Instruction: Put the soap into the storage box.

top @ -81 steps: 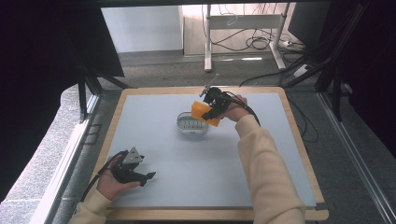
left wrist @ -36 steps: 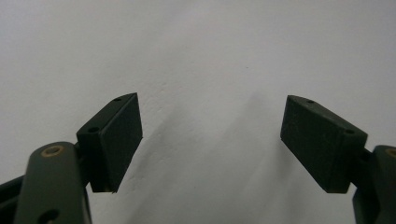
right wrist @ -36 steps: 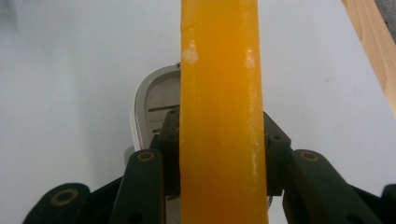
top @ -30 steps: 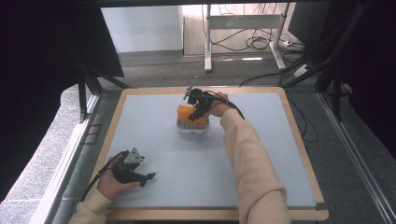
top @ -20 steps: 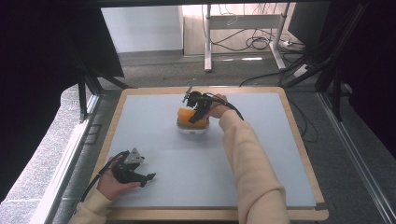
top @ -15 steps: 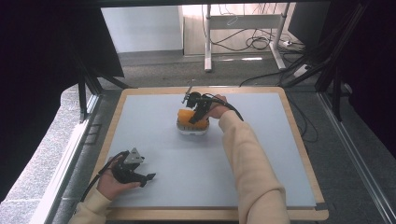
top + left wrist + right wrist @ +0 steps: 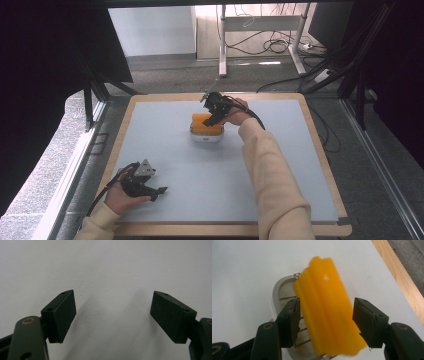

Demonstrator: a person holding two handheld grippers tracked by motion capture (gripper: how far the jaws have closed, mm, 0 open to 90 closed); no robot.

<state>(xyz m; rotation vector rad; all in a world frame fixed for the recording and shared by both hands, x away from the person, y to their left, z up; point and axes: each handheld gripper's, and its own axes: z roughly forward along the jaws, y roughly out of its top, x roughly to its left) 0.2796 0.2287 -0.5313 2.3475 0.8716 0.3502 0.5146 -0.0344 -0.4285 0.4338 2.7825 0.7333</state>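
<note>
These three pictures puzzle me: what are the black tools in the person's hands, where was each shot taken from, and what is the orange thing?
A person sits at a table holding a hand-held claw in each hand; there is no robot arm. The wide picture comes from a camera above the table. The other two come from small cameras riding on each claw, looking along its two black jaws.

The left claw rests near the table's front edge, its jaws apart over the bare surface.

The right claw is at a white oval dish with a slatted rack. An orange sponge-like block lies on that dish. The jaws have just been opening: the block sits between them, with a gap at the right jaw, so it looks released.
</note>
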